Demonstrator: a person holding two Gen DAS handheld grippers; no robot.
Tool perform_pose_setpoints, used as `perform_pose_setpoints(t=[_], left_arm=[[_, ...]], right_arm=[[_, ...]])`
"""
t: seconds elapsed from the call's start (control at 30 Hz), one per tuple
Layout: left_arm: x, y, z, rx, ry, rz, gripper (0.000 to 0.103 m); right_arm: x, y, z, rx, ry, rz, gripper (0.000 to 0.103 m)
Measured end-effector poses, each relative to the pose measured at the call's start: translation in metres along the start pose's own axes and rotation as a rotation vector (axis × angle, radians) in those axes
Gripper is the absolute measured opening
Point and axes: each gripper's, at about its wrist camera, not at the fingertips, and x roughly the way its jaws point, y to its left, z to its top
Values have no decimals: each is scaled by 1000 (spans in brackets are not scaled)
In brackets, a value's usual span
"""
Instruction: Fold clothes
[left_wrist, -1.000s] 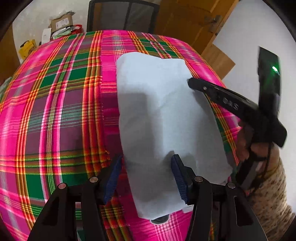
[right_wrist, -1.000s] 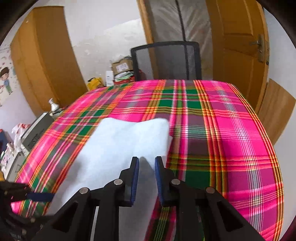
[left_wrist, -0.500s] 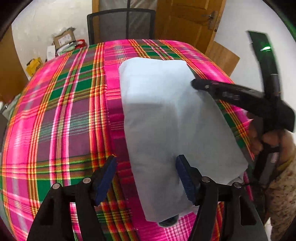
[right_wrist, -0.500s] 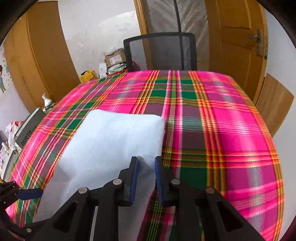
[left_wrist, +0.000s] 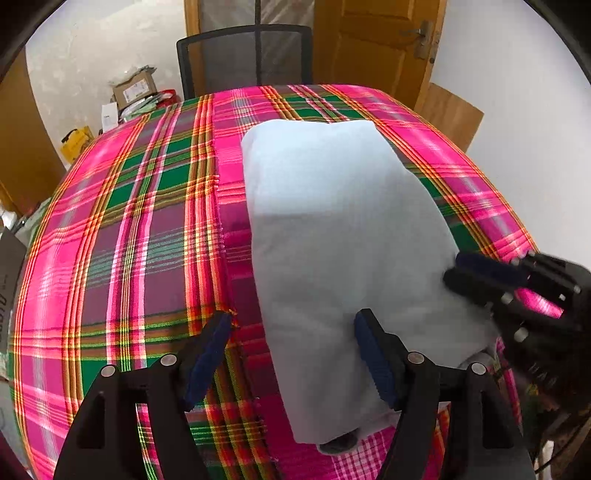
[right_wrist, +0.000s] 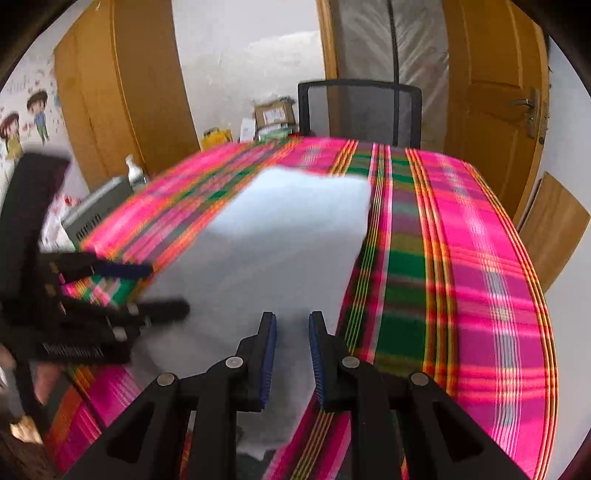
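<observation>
Since a second ago the right gripper (right_wrist: 291, 354) has drawn back from the far right edge of the pale cloth (left_wrist: 343, 251) toward its near right corner, and its pads, then nearly together, now stand slightly apart with the cloth between them; whether they pinch it I cannot tell. In the left wrist view that gripper (left_wrist: 476, 273) touches the cloth's right edge. The left gripper (left_wrist: 291, 354) is spread wide, as before, its right pad over the cloth's near end and its left pad over the plaid tabletop (left_wrist: 122, 240). Folded into a long strip, the cloth lies flat ahead of both grippers, running away from them along the right half of the tabletop. Beyond the far edge stands a black mesh chair (left_wrist: 245, 59).
</observation>
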Motion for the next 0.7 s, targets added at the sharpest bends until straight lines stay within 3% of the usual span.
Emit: perform_pose_setpoints(t=[0.2,0.4,0.47,0.7], left_arm=[[0,-1,-1,-15,-4,17,73],[-13,-5,-7,-12,-23,28,73],[-17,-5,-11,-22,-24,34,73],[-28,1,-23,-49,-24,43,73]], right_arm=[[6,-7,-4,58,22,6,21],[-15,7,-6,33,-1,-11,23],[-17,15,-12,14,6,-16,31],[-10,17,-18,49,24,-60,32]])
